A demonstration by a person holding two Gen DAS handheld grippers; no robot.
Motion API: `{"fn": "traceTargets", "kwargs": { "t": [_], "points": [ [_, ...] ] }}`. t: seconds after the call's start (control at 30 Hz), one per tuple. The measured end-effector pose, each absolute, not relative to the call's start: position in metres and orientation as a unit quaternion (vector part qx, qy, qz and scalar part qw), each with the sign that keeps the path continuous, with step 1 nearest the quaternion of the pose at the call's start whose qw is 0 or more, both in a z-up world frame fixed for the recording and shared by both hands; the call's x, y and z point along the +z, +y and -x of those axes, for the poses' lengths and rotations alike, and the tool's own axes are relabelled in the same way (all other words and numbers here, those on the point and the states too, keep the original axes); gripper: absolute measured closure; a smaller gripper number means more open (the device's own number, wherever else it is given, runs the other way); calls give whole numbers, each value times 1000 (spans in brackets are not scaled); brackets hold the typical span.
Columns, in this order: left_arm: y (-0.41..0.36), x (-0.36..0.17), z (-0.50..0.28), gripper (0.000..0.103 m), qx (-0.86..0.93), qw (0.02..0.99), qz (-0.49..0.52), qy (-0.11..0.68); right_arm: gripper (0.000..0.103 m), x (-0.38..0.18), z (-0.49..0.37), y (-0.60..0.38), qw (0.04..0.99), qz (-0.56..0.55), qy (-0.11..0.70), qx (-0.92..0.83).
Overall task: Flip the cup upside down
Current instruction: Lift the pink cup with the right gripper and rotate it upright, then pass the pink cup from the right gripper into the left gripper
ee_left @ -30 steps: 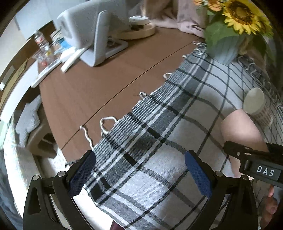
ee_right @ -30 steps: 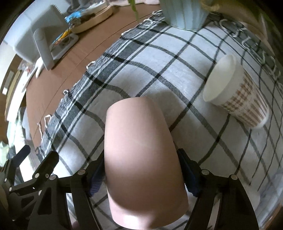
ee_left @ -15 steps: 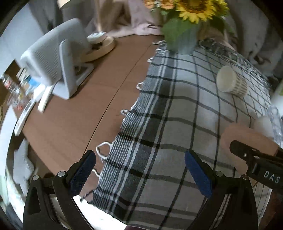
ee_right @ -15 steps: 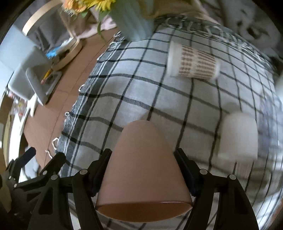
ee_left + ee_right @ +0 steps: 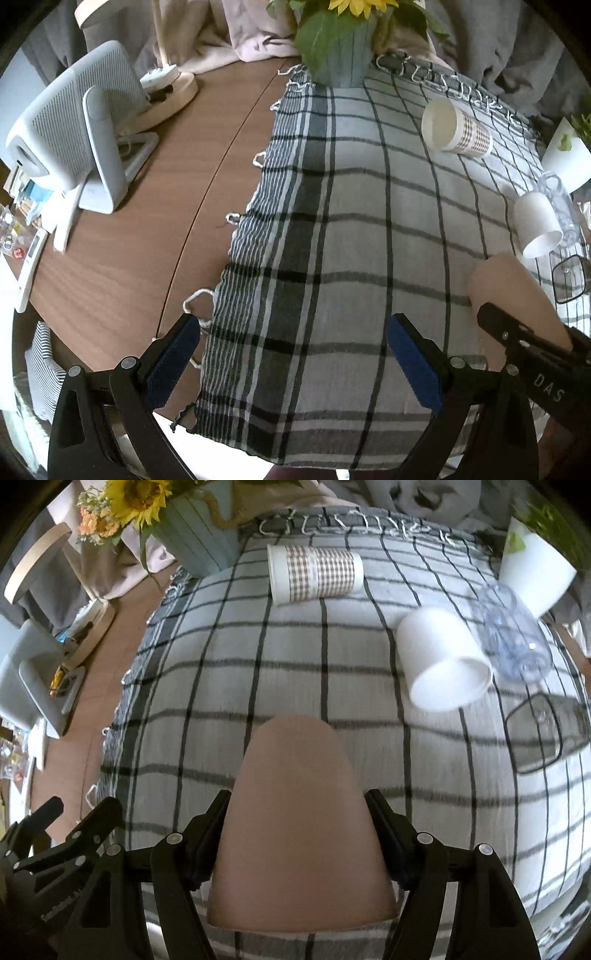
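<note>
A smooth, matt pink cup (image 5: pixel 301 812) is clamped by the right tool (image 5: pixel 299 843), whose black arms look like matt plastic; the left tool (image 5: pixel 291 363) is faced with finely textured blue pads (image 5: pixel 413 363). The tabletop (image 5: pixel 122 251) is seen as smooth brown wood grain, partly covered by a woven, crinkled checked cloth (image 5: pixel 351 240) with fringed edges. A paper-like checked cup (image 5: pixel 314 574), a matt white cup (image 5: pixel 439 657) and a clear, glossy glass (image 5: pixel 513 638) are seen lying on it.

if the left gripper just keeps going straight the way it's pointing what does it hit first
Probably only the plaid cloth on the table. The left gripper is open with nothing between its fingers, and no cup lies directly ahead, though depth is hard to judge.
</note>
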State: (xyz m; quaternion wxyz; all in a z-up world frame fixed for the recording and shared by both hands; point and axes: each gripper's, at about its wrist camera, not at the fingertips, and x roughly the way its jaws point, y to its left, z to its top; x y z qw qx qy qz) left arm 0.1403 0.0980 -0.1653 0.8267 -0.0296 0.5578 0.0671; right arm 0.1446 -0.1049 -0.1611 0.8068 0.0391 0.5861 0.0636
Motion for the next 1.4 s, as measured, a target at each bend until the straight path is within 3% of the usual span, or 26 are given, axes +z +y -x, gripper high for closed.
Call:
{"fn": "traceTargets", "kwargs": {
  "t": [0.53,0.63,1.0,1.4],
  "points": [
    [88,-165,-129,0,80,821,25,564,31,-184,-135,-105,780,-55,617,89],
    [85,-162,-129,0,84,820,22,565,25,-183,-137,-108,777,-61,620,91],
    [40,-118,-131,0,39,847,-2,530,21,-107,-114,-160,829,-96,548,52],
    [-41,-141,-168,4,-68,793,25,605,21,-102,-107,-242,826,-165,538,20]
  ]
}}
